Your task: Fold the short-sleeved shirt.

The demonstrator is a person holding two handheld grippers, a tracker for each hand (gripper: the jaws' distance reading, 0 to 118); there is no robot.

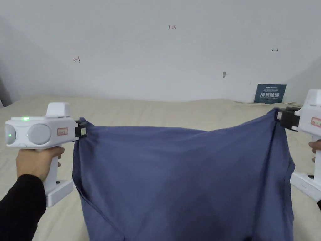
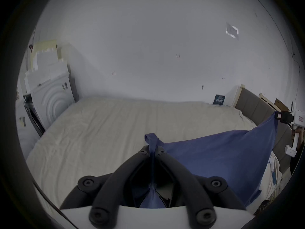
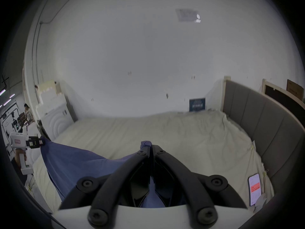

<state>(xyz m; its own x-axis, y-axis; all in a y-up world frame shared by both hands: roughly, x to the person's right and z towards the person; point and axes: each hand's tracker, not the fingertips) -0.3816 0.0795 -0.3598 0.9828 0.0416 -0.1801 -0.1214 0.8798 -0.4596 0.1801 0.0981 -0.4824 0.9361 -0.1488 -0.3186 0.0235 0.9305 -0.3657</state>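
Observation:
A blue short-sleeved shirt [image 1: 185, 182] hangs spread in the air above the bed, stretched between both grippers. My left gripper [image 1: 82, 131] is shut on its upper left corner, a small loop of cloth [image 2: 151, 139] sticking out past the closed jaws. My right gripper [image 1: 280, 118] is shut on the upper right corner, with a tuft of cloth [image 3: 146, 144] poking beyond its jaws. The shirt's top edge sags a little between them, and its lower part runs out of the head view. Across the shirt, the left gripper view shows the right gripper [image 2: 276, 116], and the right gripper view the left gripper [image 3: 43, 141].
A bed with a beige sheet [image 1: 175, 114] lies under the shirt, against a white wall. A grey padded headboard [image 3: 257, 117] stands on the right. A phone [image 3: 255, 188] lies on the sheet near the right edge. A dark sign [image 1: 270, 93] leans on the wall. White foam packaging [image 2: 47, 90] is stacked at the left.

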